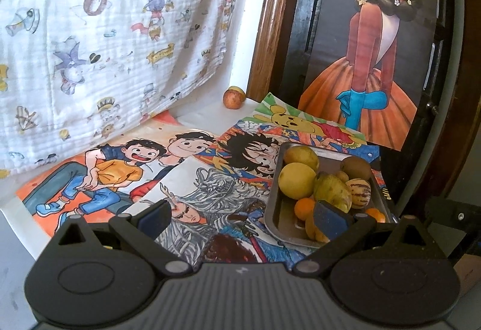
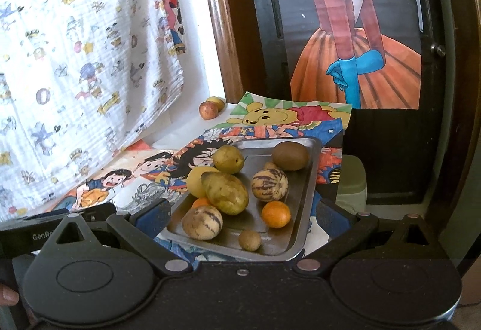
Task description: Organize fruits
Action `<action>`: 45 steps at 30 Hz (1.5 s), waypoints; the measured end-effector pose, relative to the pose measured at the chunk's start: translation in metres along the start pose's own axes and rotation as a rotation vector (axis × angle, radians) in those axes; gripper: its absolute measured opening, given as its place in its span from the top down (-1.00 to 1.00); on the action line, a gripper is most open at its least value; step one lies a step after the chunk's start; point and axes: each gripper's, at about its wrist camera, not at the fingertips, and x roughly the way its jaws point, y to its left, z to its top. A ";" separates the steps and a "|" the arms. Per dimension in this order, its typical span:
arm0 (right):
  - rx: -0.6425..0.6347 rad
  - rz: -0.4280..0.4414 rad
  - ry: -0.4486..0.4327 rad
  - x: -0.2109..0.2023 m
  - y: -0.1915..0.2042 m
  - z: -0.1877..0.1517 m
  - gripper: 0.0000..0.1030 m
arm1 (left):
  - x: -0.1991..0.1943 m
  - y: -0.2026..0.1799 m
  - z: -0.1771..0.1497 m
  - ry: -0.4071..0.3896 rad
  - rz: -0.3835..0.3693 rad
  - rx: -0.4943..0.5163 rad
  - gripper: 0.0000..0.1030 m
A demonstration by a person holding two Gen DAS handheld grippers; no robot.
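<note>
Left gripper (image 1: 243, 218): jaws wide apart, nothing held. Two stray fruits remain outside the tray at far centre by the wood frame: red-blotched apple (image 1: 233, 98), w/ a yellowish fruit (image 1: 237, 88) touching behind it. Both lie straight ahead of the left jaws, well apart; left hand looks nearer. Round, smooth, no real long axis. Metal tray (image 2: 303, 206), shiny, shallow, holds pears, striped melons, kiwi, oranges. Right gripper (image 2: 243, 221): jaws wide, empty, straddling the tray's near edge.

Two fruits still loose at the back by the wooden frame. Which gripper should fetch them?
Left, probably. The left gripper, open and empty, points over bare drawings toward the reddish round fruit; the right gripper, also open, has the metal tray between.
</note>
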 end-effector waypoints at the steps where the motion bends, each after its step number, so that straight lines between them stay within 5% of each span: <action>1: -0.006 -0.002 -0.001 -0.001 0.002 -0.002 -0.99 | 0.000 0.000 0.000 0.000 0.000 -0.001 -0.99; 22: -0.065 -0.053 -0.143 -0.017 0.018 -0.054 -0.99 | -0.028 0.021 -0.030 -0.105 -0.034 0.036 -0.99; 45: -0.101 -0.019 -0.140 -0.033 0.022 -0.078 -0.99 | -0.055 0.025 -0.059 -0.107 -0.036 0.083 -0.99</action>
